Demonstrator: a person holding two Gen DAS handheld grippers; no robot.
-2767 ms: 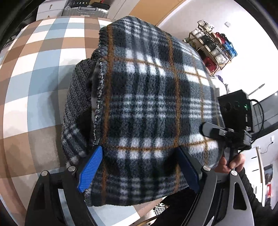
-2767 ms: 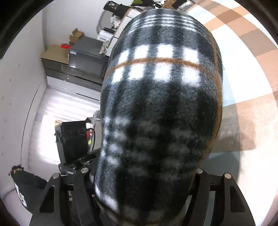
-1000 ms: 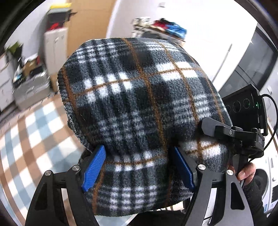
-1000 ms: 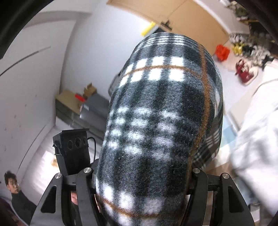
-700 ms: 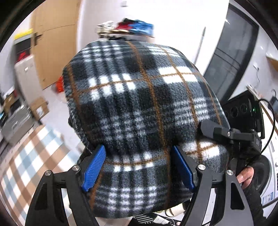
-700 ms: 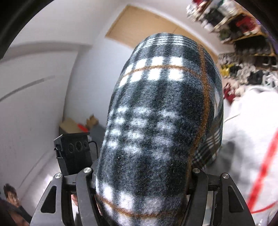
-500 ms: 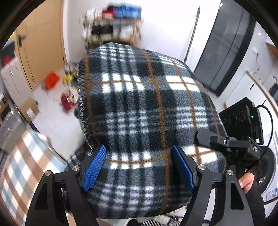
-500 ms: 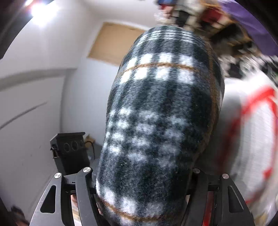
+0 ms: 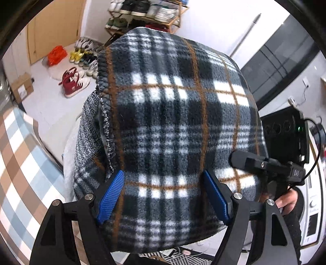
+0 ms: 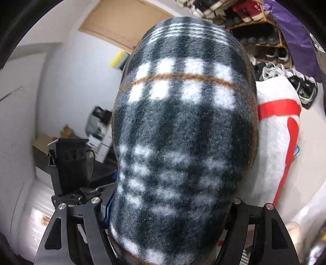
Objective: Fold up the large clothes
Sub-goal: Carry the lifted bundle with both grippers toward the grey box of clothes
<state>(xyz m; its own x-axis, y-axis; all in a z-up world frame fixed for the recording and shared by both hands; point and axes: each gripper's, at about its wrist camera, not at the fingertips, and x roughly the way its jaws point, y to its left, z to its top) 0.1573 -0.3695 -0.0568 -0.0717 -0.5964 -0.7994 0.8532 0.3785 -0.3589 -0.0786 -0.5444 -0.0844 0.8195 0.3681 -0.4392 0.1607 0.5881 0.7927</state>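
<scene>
Left gripper [image 9: 163,195]: blue pads [image 9: 111,196] pressed into a thick bundle of plaid fleece garment [image 9: 173,122], clamped on it. Garment held aloft, bulging over the fingers and filling most of the left wrist view; grey knit lining [image 9: 87,126] exposed at its left edge.

Right gripper [image 10: 169,205]: likewise clenched on the same fleece [image 10: 183,132], which swells between and over both fingers.

Surface: checked brown, blue and white cloth [image 9: 18,163] at lower left of the left wrist view, below the garment and apart from it.

Room: wooden shoe rack [image 9: 146,12] against a white wall, loose shoes [image 9: 75,81] and an orange bag [image 9: 57,55] on the floor, cardboard box [image 9: 22,87], tan door [image 9: 55,26]. White fabric with red stripe [image 10: 279,122] just beside the fleece in the right wrist view.
</scene>
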